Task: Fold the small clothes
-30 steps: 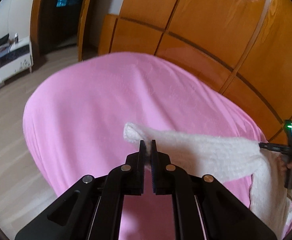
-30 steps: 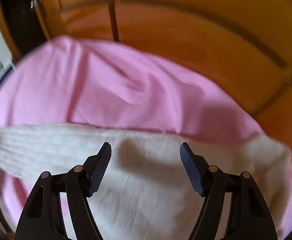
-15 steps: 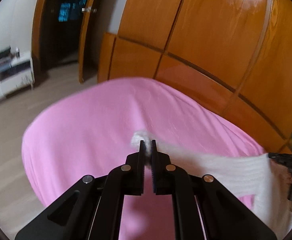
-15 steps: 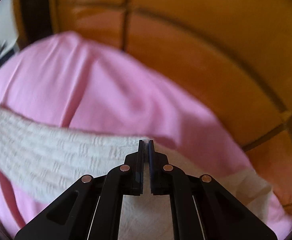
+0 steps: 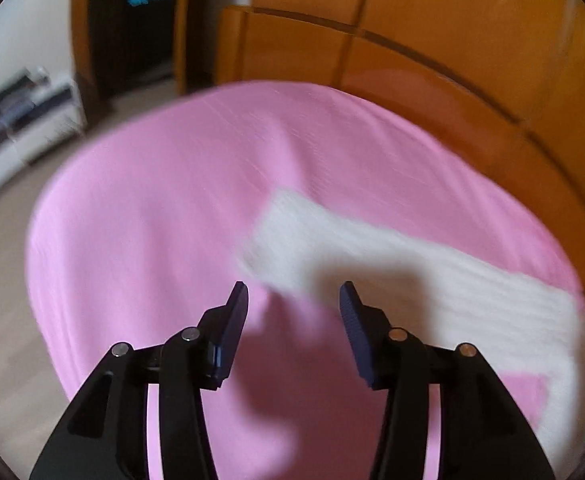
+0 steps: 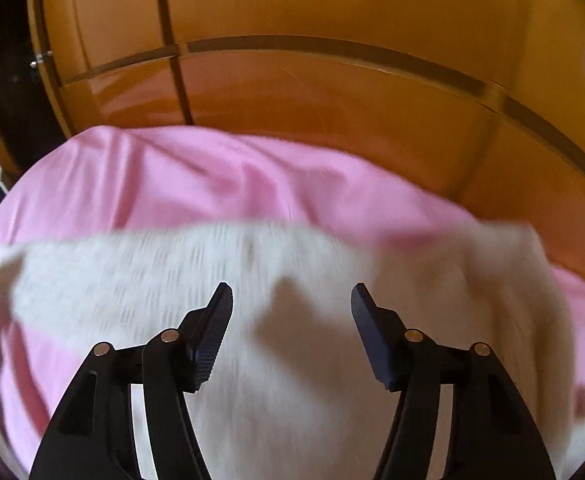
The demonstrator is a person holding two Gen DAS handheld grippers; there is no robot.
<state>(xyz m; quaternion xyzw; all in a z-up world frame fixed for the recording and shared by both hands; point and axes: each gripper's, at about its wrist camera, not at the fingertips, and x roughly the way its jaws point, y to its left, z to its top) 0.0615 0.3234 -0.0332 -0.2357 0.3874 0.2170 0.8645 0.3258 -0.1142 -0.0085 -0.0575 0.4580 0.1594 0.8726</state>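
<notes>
A small white knit garment (image 5: 432,276) lies on the pink sheet (image 5: 164,208), its sleeve stretched out to the left. My left gripper (image 5: 294,300) is open and empty, just short of the sleeve's end. In the right wrist view the same garment (image 6: 172,280) spreads across the pink sheet (image 6: 212,176). My right gripper (image 6: 292,300) is open and empty above the garment's body. Both views are blurred by motion.
An orange wooden wardrobe (image 5: 452,40) stands close behind the bed, also in the right wrist view (image 6: 332,80). A dark doorway (image 5: 132,32) and a white low cabinet (image 5: 24,120) are at the left, over a light wooden floor (image 5: 0,280).
Both grippers were shut on the white garment half a second ago and have let go; the sleeve now lies flat on the sheet. Both grippers have pulled back a little.
</notes>
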